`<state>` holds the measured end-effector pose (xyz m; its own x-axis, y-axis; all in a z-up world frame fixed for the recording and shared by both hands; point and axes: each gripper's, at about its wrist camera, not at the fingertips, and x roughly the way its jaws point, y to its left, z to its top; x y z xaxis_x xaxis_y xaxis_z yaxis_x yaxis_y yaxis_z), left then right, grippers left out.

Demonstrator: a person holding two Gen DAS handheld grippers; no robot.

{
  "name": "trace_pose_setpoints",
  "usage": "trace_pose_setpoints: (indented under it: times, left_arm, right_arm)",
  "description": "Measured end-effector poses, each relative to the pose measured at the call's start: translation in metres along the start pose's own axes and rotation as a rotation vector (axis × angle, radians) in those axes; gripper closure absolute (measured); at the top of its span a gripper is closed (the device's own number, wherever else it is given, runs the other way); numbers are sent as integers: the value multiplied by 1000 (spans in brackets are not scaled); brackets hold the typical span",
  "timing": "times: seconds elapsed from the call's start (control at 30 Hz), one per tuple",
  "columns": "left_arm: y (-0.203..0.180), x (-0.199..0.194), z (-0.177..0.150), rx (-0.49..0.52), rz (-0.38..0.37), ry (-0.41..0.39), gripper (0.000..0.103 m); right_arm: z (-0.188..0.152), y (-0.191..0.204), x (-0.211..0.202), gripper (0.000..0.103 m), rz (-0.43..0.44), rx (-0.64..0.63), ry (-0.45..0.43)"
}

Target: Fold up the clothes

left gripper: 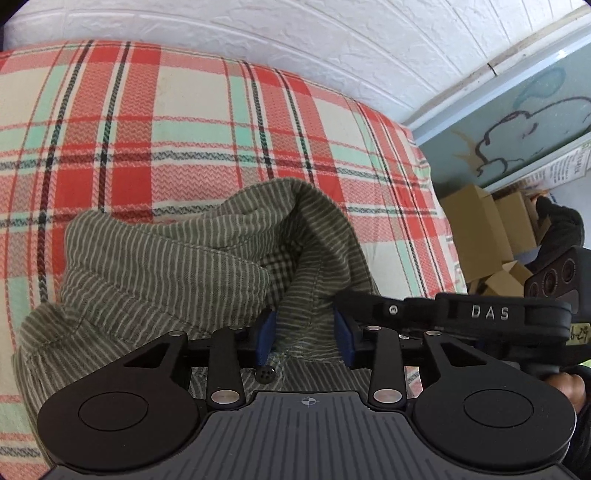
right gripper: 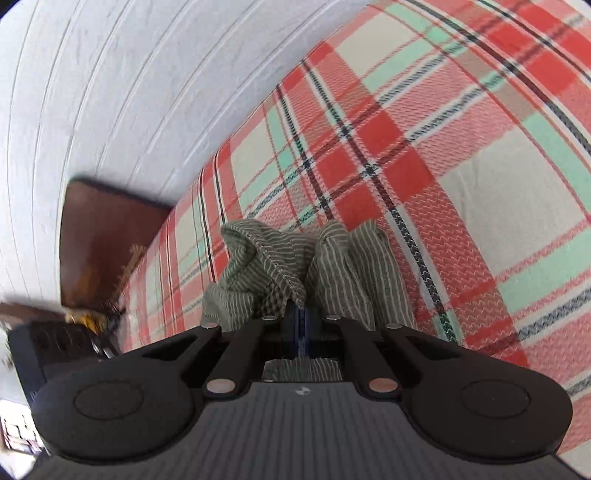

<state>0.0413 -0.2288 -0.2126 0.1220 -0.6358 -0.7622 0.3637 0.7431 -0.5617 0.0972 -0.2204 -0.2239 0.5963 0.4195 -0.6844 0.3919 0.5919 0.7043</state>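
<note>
Garment: olive green, thin white stripes (small dark check lining). Bedcover: red, cream, mint plaid. Wall: white.

Home bedroom, plaid bedsheet against white brick-pattern wall, brown headboard, cardboard boxes stacked beside the bed

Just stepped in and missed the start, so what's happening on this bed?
A person is folding a green striped shirt on a plaid bedspread with two handheld grippers. The right gripper is clamped shut on a bunched edge of it. The left gripper has its jaws apart, with cloth lying loose between them.
</note>
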Motion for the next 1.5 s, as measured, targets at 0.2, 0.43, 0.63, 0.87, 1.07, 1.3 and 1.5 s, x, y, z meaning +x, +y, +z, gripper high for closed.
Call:
trace_pose_setpoints:
  times: [0.2,0.43,0.63,0.87,1.07,1.3,1.5]
  left_arm:
    - [1,0,-3,4,-1,7,53]
    - [-4,1,-11,50,56,-25,97]
    - [-10,-5,-16,75,83,-56,100]
    - [-18,-10,-20,112,110,-77,100]
    - [-17,-20,-28,124,129,-131,101]
    - [2,-28,-36,76,116,-186,103]
    - [-1,-39,-30,44,71,-190,76]
  right_arm:
    - [0,7,2,100,4,-23,-12]
    - [-1,15,-1,92,-86,-147,16]
    - [6,53,-20,76,-201,-454,-13]
    - [33,99,3,59,-202,-641,-9]
    - [47,83,38,101,-191,-565,115]
    - [66,7,37,101,-74,-63,108]
    - [56,7,30,101,-17,-42,103]
